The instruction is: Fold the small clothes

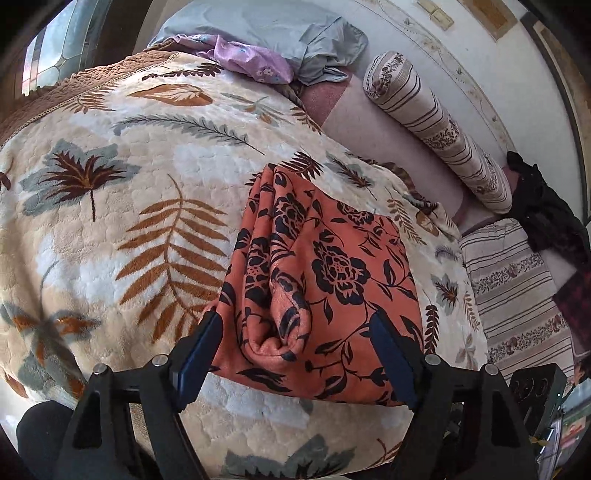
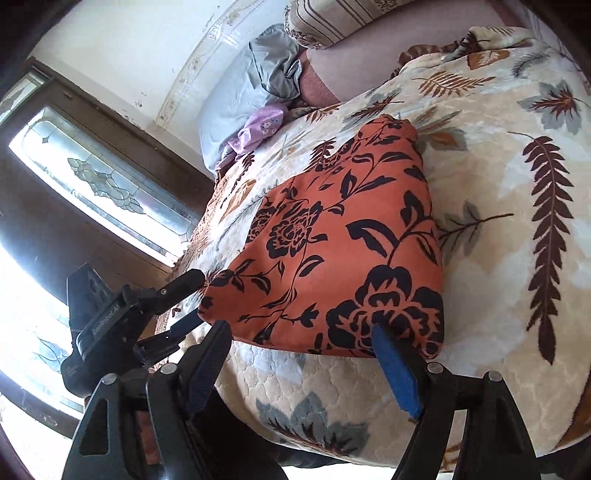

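A folded orange cloth with black flowers [image 1: 332, 266] lies flat on the leaf-patterned blanket [image 1: 110, 192]. My left gripper [image 1: 295, 332] hovers at the cloth's near edge, jaws wide, its fingers [image 1: 205, 347] at the left corner and over the right part; nothing is pinched. In the right wrist view the same cloth [image 2: 332, 251] lies just beyond my right gripper [image 2: 301, 334], which is open with its blue pads [image 2: 397, 373] at the near edge, gripping nothing. The left gripper [image 2: 181, 302] shows there at the cloth's left corner.
A grey pillow [image 1: 266, 29] and a lilac garment [image 1: 251, 59] lie at the far end of the bed. Striped bolsters [image 1: 439, 125] line the wall side, with dark clothing [image 1: 546, 210] beyond. A glass-panelled door [image 2: 99, 177] stands past the bed edge.
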Demonstrator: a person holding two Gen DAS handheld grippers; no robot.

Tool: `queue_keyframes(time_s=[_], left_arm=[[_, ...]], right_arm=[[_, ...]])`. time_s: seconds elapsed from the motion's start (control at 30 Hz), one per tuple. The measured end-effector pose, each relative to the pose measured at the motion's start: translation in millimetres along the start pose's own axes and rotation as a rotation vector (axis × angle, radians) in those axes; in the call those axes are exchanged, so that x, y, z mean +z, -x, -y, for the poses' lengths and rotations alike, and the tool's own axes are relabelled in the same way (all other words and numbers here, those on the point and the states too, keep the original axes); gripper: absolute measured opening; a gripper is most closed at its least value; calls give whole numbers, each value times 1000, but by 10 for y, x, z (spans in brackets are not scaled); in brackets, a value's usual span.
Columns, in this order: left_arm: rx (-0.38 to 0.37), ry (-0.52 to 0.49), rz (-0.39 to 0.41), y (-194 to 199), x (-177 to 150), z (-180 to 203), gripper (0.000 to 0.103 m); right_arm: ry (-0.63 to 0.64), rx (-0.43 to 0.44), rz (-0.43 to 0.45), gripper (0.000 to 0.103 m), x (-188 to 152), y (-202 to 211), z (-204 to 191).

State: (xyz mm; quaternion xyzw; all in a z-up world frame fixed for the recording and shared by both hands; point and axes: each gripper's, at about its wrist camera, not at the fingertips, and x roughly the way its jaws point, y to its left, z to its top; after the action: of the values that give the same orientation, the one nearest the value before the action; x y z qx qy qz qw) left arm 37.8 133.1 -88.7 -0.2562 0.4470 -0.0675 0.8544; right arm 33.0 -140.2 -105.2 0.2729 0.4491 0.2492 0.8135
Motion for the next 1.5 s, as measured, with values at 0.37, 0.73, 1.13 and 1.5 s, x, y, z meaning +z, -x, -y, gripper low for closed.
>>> queue_keyframes(time_s=[0.37, 0.73, 1.13, 1.5], left_arm=[[56, -64, -23, -53, -18, 72, 11], [104, -3, -59, -276, -59, -297, 11], [202, -15, -30, -121, -20, -161, 23], [338, -189, -45, -684, 168, 193, 31]], right_arm=[[-27, 18, 9, 81, -15, 64, 97], [59, 82, 13, 81, 479, 19, -258], [-127, 179, -144, 88, 555, -701, 241], [-197, 259, -118, 89, 598, -412, 328]])
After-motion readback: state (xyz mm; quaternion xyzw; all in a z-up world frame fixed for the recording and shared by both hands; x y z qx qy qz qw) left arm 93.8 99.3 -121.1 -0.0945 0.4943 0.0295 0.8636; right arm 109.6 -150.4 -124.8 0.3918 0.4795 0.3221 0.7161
